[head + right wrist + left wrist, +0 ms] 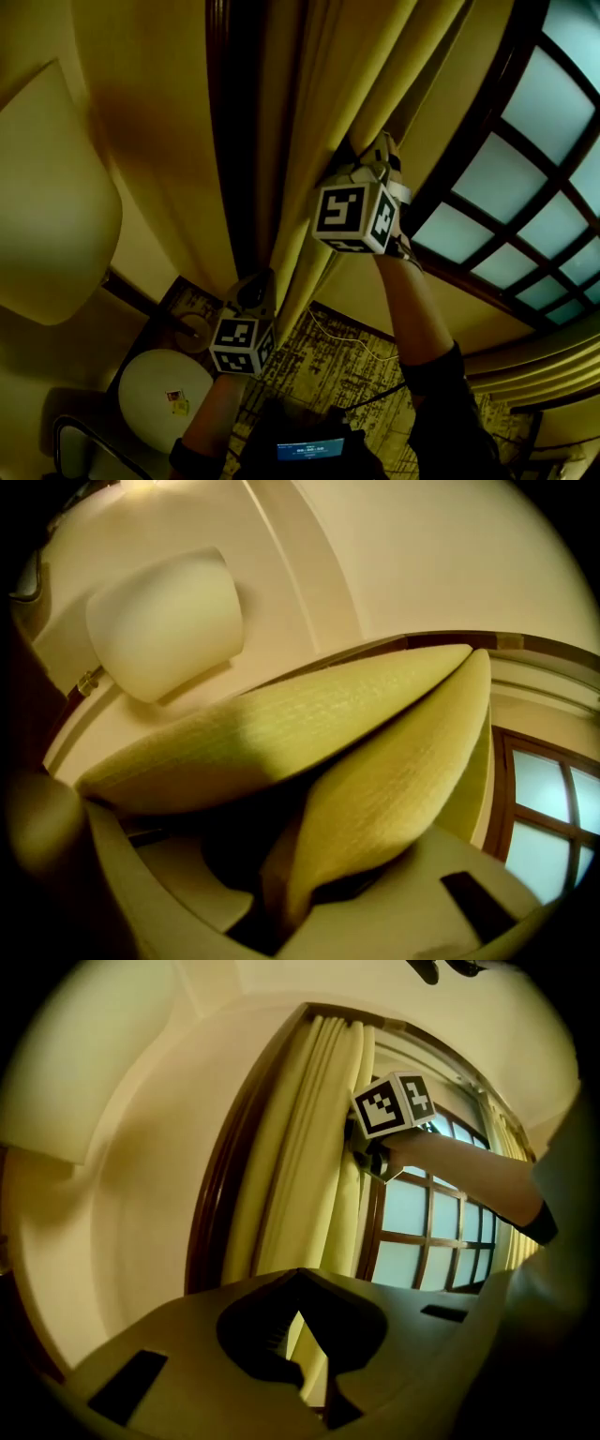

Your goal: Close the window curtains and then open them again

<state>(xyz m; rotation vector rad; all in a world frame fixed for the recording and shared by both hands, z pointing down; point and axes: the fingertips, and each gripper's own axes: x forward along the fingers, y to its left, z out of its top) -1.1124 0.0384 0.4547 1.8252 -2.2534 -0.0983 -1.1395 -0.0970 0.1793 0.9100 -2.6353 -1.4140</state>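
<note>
Overhead, the yellow woven curtain [309,141] hangs in long soft folds, bunched beside the dark-wood gridded window [525,178] with frosted panes. The right gripper [281,919], raised high on an outstretched arm, stands narrow, with a tapering fold of the curtain pinched in it. Lower down, the left gripper [298,1277] has its jaws together, empty, just beside the curtain's edge.
</note>
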